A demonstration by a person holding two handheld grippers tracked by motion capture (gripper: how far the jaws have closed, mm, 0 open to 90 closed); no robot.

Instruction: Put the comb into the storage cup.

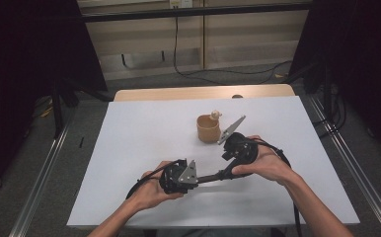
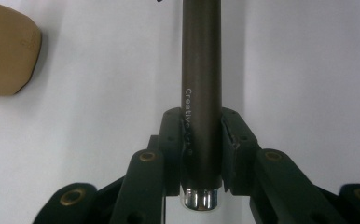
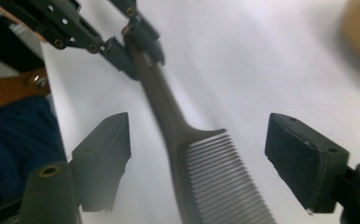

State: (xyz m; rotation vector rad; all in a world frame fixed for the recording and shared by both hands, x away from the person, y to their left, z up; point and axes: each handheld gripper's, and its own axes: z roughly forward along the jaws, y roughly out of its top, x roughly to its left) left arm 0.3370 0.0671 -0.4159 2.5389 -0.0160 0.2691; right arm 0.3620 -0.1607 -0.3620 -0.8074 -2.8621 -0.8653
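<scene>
From above, the person's two hands meet near the front of the white table (image 1: pixel 129 148). The left gripper (image 1: pixel 191 178) is clamped on the handle end of a dark brown comb (image 1: pixel 213 177), which runs level above the table toward the right gripper (image 1: pixel 228 148). From this height the comb is just a thin dark bar between the hands; I cannot see its teeth.

The left gripper view fills in the grip: the round handle of the comb (image 2: pixel 201 93) stands straight up between the two black jaws, whose pads press on it from both sides, just above a shiny metal cap at its end. White lettering runs along the handle. At the upper left corner sits part of a tan cup (image 2: pixel 8 51), well apart from the handle.

The right gripper view gives what the others lack: the comb's (image 3: pixel 206 168) fine teeth, fanning out from the neck of the handle. The right gripper's (image 3: pixel 197 154) jaws stand wide apart on either side of the toothed part, touching nothing. Farther up, the left gripper (image 3: pixel 138 44) pinches the handle's far end. The picture is smeared there.

Back in the high view, the tan cup (image 1: pixel 208 129) stands upright beyond the right hand, with a small pale object at its rim that I cannot make out.
</scene>
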